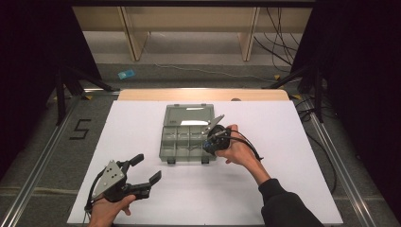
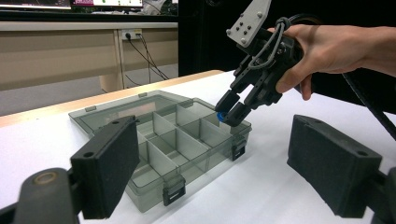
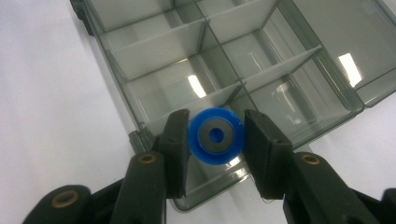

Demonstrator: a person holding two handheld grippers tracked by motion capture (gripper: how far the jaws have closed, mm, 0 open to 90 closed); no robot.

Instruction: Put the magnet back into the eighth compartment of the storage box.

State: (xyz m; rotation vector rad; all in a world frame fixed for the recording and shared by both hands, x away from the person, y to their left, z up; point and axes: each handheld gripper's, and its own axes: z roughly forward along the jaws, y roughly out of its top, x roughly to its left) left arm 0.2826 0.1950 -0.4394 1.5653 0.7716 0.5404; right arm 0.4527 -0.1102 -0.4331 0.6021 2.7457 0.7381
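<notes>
**Blue wheel poised over the box's near-right corner**

White sheeting covers the table [image 1: 142, 123], with a wooden edge at the far side and dark curtains at both flanks. Starting at the left of the high view, the left gripper [image 1: 149, 170] rests low near the table's front edge, at about eight o'clock from the box, its jaws spread wide with nothing between them; the hand [image 1: 109, 210] behind it lies flat and relaxed, claw aimed toward two o'clock. Moving to the middle, the clear compartment box [image 1: 176, 142] lies open, lid folded back at twelve o'clock, its cells looking empty. At the box's four o'clock corner the right gripper [image 2: 232, 108] tips steeply down, wrist cocked, the hand [image 1: 239, 150] reaching in from five o'clock. Its jaws are clamped on a small blue wheel [image 3: 215, 136] with a grey hub, hole facing the right gripper view's camera, so its axis runs along the jaws. The wheel hangs just above the near-right compartment [image 3: 205, 172], directly below the claw, and this hand is plainly the nearer one. A straight drop looks like what remains.
</notes>
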